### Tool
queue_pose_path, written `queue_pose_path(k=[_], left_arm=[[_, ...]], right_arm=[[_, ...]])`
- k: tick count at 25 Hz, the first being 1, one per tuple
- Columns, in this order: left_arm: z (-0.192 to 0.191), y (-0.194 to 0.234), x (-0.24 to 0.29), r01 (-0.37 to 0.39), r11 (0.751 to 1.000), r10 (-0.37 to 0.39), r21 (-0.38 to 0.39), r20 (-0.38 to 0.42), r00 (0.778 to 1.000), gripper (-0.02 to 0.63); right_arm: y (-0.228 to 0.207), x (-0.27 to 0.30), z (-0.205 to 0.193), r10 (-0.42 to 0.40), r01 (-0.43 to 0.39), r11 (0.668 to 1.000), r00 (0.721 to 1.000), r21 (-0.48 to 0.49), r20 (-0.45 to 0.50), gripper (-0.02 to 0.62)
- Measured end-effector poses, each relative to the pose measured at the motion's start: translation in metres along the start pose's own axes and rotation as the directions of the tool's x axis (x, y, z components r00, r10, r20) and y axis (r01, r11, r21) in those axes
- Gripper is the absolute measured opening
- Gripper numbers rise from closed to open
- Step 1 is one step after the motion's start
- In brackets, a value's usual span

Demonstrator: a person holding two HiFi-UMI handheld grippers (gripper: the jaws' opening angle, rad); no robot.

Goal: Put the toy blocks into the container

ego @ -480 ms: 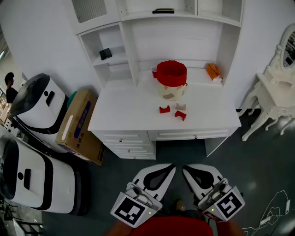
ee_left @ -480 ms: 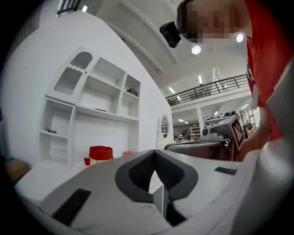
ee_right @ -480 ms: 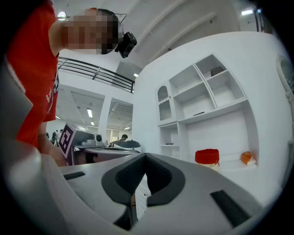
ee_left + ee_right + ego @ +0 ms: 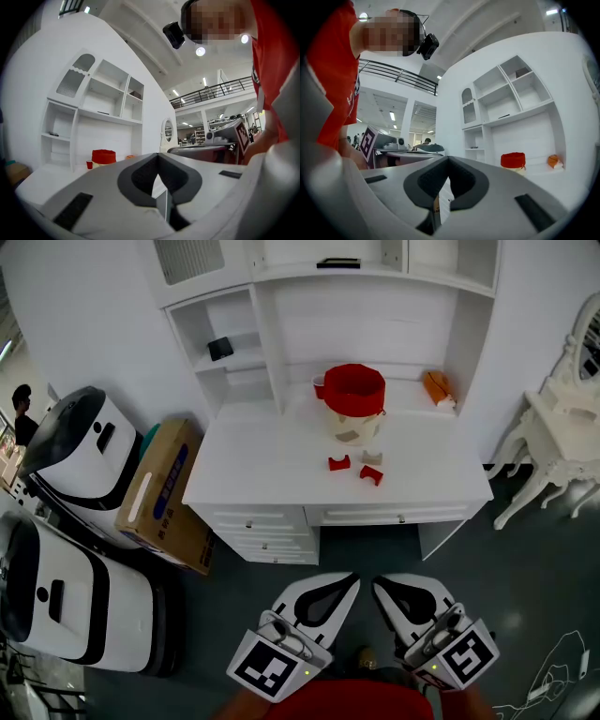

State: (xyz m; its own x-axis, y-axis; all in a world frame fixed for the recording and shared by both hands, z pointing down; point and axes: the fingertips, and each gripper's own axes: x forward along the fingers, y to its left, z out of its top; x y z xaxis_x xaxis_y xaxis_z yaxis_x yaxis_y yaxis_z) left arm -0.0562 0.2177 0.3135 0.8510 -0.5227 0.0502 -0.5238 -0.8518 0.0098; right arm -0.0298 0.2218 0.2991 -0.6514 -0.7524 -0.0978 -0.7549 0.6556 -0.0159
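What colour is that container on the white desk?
The container is red above, beige below; clearest in head view.

You have no words or numbers here that can be read. The cardboard box [image 4: 164, 498] beside the desk [image 4: 253, 474] carries a strip of blue print along its top face, too small to make out. The cube [image 4: 277, 660] on your left gripper [image 4: 345, 583] bears a black-and-white square marker [image 4: 265, 675], a pattern with no letters; the 2nd cube [image 4: 466, 654], on your right gripper [image 4: 382, 585], bears another. Dark print runs down your red shirt [image 4: 333, 70] in the right gripper view, cut off and unreadable.
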Motion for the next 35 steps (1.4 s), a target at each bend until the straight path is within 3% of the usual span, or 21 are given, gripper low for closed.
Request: queue_pose_path(k=[11, 19, 25, 31, 35], left_arm=[[0.000, 0.033, -0.002, -0.017, 1.000, 0.017, -0.009, 0.025, 1.000, 0.014], [-0.005, 0.072, -0.001, -0.003, 1.000, 0.005, -0.028, 0.055, 0.998, 0.014], [-0.020, 0.103, 0.019, -0.016, 0.999, 0.019, -0.050, 0.046, 0.999, 0.014], [-0.035, 0.141, 0.078, -0.035, 0.999, 0.036, -0.031, 0.045, 0.998, 0.014], [-0.042, 0.176, 0.120, -0.085, 0.996, 0.086, -0.008, 0.045, 0.995, 0.014]], right_arm=[[-0.001, 0.022, -0.006, -0.023, 0.023, 0.999, 1.000, 0.033, 0.003, 0.008], [-0.011, 0.049, -0.015, -0.093, 0.093, 0.996, 0.995, -0.005, -0.033, 0.008], [-0.059, 0.066, -0.033, -0.148, 0.149, 0.989, 0.987, 0.001, -0.066, 0.009], [-0.124, 0.097, -0.060, -0.119, 0.119, 0.993, 0.985, -0.010, -0.121, 0.028], [-0.176, 0.116, -0.090, -0.109, 0.098, 0.993, 0.968, -0.060, -0.227, 0.028]])
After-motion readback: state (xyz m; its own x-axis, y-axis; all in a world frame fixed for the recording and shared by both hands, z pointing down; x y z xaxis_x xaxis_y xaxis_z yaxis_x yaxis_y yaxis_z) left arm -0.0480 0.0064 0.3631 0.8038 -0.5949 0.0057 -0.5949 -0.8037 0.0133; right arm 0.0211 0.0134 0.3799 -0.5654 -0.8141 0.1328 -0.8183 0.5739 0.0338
